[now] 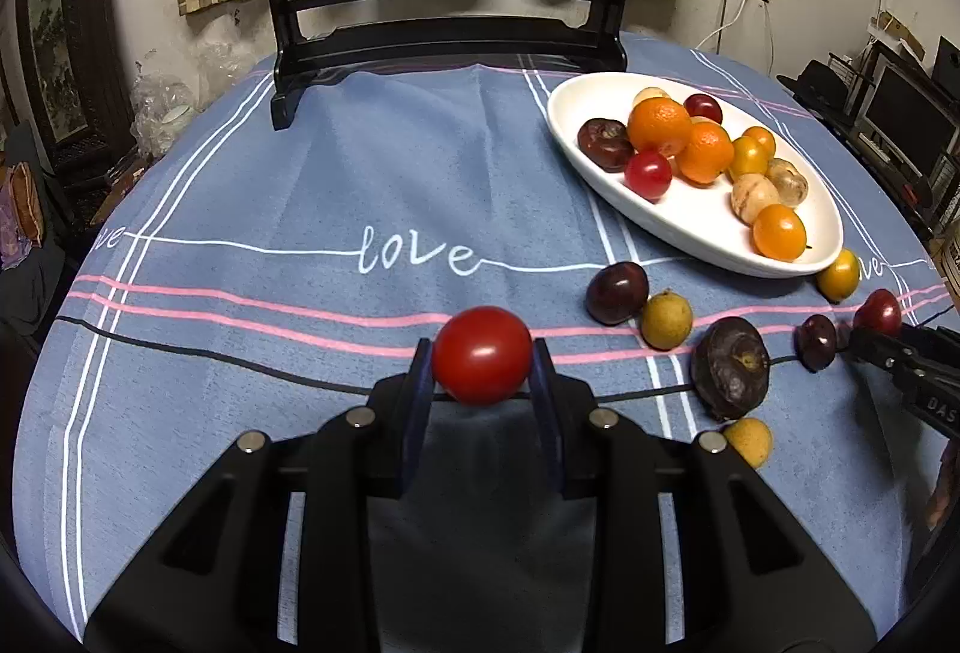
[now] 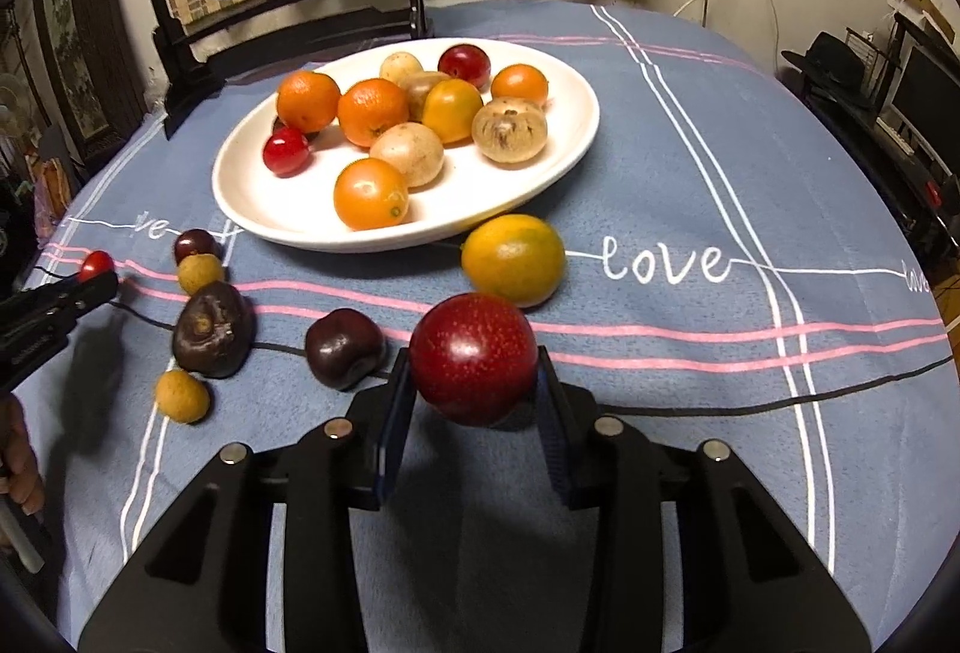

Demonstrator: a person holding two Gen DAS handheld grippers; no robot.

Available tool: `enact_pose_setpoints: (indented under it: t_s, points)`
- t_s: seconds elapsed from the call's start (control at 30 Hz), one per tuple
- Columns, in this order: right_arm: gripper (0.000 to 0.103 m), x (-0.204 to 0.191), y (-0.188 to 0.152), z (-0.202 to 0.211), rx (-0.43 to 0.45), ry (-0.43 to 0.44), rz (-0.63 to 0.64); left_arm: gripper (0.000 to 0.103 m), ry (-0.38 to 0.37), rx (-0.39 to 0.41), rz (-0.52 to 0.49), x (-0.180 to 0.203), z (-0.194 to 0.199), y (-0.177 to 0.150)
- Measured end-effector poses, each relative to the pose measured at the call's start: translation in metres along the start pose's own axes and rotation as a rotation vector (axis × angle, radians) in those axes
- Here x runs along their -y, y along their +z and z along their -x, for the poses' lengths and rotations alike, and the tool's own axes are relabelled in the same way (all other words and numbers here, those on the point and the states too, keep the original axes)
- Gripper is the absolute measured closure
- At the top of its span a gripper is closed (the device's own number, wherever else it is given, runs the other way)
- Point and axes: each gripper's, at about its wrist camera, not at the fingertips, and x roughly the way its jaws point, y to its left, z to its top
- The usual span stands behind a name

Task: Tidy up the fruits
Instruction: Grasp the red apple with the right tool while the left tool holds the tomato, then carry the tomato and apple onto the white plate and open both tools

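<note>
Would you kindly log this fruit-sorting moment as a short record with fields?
Left claw: shut on a small glossy red cherry tomato
Right claw: shut on a speckled dark-red plum
Dish: oval white ceramic plate, already holding oranges, tomatoes and pale round fruits
Loose on the cloth: yellow-orange citrus fruit, dark purple cherry, wrinkled dark-brown fruit, two small tan longans
Surface: blue-grey striped tablecloth
</note>
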Motion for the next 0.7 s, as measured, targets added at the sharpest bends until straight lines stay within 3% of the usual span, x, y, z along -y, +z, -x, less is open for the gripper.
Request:
enact_pose_setpoints:
  t_s: [0.13, 0.4, 0.7]
  points:
    - [0.065, 0.003, -0.003, 0.012, 0.024, 0.004, 0.02, 0.071, 0.024, 0.004, -0.018, 0.004, 0.003, 0.001]
    - [0.065, 0.013, 0.003, 0.034, 0.087, 0.057, 0.032, 0.071, -0.006, 0.024, -0.038, 0.032, 0.019, 0.01]
    - [0.065, 0.016, 0.028, 0.049, 0.156, 0.085, 0.073, 0.071, -0.041, 0.035, -0.092, 0.08, 0.02, 0.051]
